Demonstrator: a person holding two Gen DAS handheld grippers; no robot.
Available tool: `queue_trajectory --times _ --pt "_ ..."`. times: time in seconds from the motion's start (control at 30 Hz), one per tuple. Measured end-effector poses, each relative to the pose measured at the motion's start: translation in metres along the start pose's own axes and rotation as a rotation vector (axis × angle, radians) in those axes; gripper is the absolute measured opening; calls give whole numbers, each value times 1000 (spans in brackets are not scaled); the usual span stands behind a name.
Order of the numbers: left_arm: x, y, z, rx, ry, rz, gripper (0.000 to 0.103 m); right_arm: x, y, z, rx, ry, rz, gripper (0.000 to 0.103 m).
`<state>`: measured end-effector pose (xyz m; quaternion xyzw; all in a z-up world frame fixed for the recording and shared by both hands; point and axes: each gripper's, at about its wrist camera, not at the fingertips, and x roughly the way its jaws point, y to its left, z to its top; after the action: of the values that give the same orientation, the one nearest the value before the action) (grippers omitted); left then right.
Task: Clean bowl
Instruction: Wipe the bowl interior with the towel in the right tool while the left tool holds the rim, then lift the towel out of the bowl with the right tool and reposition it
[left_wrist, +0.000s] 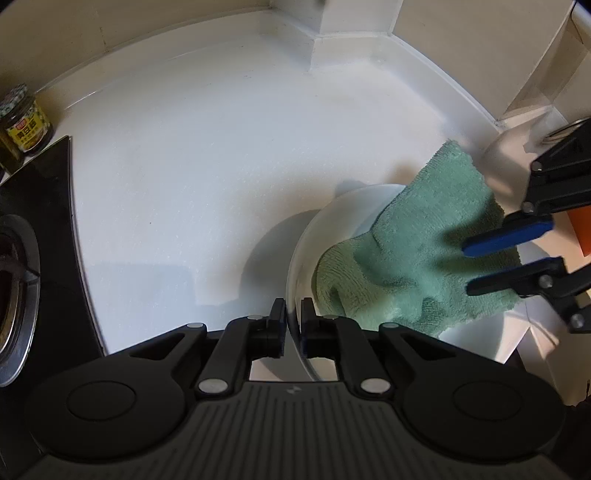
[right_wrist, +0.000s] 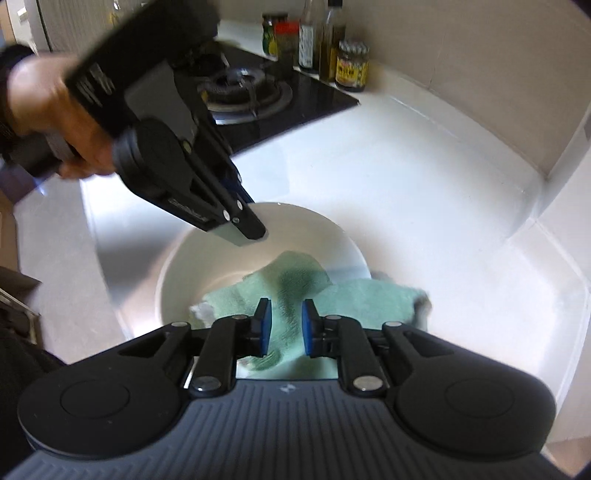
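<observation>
On the white desk (left_wrist: 184, 155), beside the black stove (right_wrist: 258, 99), your left tongs (left_wrist: 293, 325) pinch the near rim of the white bowl (right_wrist: 229, 258), jaws nearly closed on it. A green cloth (left_wrist: 424, 254) lies partly inside the bowl and drapes over its far edge. Your right tongs (right_wrist: 286, 325) stand partly open above the cloth, pads not pressing it. Jars and bottles (right_wrist: 332, 48) line the wall behind the stove.

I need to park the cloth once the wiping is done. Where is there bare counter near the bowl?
Bare white counter runs from the bowl to the stove and back to the wall corner. It is crowded right of the bowl: the green cloth spills over that rim under the right gripper. Jars line the stove's far edge.
</observation>
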<state>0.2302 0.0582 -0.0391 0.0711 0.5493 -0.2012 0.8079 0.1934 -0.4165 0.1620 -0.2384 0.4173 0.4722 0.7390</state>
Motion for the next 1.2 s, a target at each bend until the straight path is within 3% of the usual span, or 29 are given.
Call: queue_trajectory --times 0.07,0.17,0.27,0.37,0.47,0.5,0.73,0.87,1.0,1.13,1.2 --pt "0 1 -1 -11 -5 -3 6 -14 47 -2 -54 17 2 14" --pt "1 3 0 -22 -6 -10 6 92 88 50 -124 65 20 15" --pt "1 3 -1 -29 -9 -14 6 143 113 64 -218 125 9 17" --pt "1 2 -1 -34 -12 -11 6 228 135 99 -289 170 -36 17" --pt "0 2 -1 -40 -16 -10 6 286 135 130 -271 183 -51 16" --pt "0 2 -1 -43 -17 -9 6 302 131 140 -238 178 -39 5" --pt "-1 1 -3 -69 -13 -8 7 264 102 151 38 -32 5 1" --pt "0 2 -3 -83 -17 -8 7 213 79 141 176 -162 -97 1" --pt "0 1 -4 -89 -22 -6 7 189 86 142 227 -285 -186 1" --pt "-1 -1 -4 -93 -24 -2 7 157 102 150 182 -377 -321 1" --pt "-1 -2 -4 -90 -23 0 8 142 104 146 194 -415 -338 1"
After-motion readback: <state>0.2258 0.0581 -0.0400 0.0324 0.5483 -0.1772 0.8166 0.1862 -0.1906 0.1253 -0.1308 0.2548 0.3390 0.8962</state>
